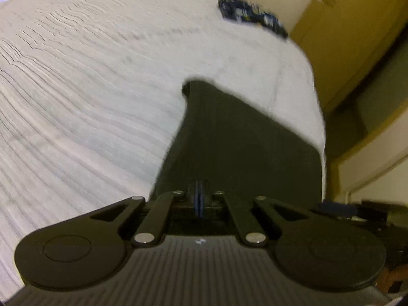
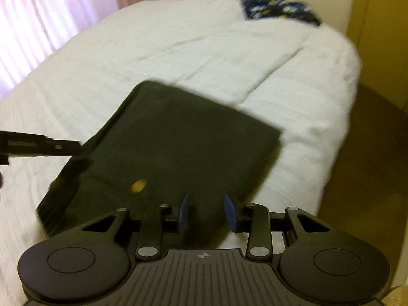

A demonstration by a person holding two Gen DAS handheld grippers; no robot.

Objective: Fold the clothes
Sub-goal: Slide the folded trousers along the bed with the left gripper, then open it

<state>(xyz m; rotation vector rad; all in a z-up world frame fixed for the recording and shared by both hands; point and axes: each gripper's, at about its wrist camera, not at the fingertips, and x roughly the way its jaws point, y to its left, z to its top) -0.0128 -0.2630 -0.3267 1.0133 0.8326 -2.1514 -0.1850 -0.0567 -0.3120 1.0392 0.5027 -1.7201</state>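
Observation:
A dark folded garment (image 2: 178,148) lies on the white bed (image 2: 204,51); a small yellow mark (image 2: 138,186) shows near its near edge. My left gripper (image 1: 199,199) is shut on the garment's edge (image 1: 229,140), its blue pads pressed together with the cloth running out from them. It shows in the right wrist view as a black arm (image 2: 51,148) at the garment's left side. My right gripper (image 2: 207,211) is open, its blue pads (image 2: 183,213) apart over the garment's near edge, holding nothing.
A folded navy floral cloth (image 2: 279,9) lies at the bed's far right corner; it also shows in the left wrist view (image 1: 251,15). Pink curtains (image 2: 51,20) hang at the left. A yellow wall (image 1: 344,38) and brown floor (image 2: 369,165) border the bed's right side.

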